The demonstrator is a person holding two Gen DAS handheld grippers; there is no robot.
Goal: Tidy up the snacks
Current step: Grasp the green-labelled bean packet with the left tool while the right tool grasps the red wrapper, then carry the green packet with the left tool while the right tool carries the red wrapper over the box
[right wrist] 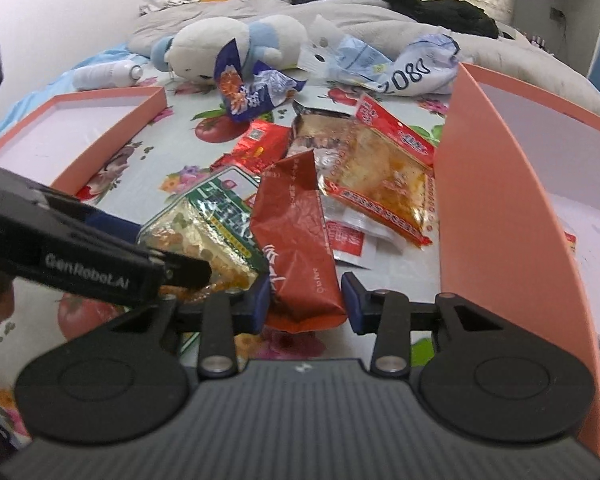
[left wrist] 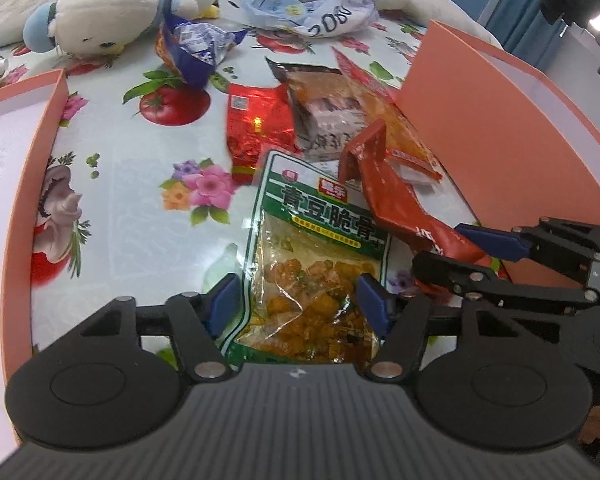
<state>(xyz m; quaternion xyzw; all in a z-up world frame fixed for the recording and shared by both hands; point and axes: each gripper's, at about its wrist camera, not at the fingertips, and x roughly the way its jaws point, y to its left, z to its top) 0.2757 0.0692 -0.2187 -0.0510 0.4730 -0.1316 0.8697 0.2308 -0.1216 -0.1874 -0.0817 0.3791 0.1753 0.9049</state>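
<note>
Evidently for boxing, left tongs (left wrist: 296,300) straddle the green pack (left wrist: 312,248) unclamped; right tongs (right wrist: 306,296) narrowly bracket the red pack (right wrist: 296,236), contact unclear.

Glossy plastic green snack pouch (left wrist: 316,264) on shiny floral tablecloth (left wrist: 148,216).

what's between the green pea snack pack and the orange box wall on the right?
The long red packet, lying diagonally with the right gripper around its near end. Clearest in the left wrist view, beside the green pack and box wall.
</note>
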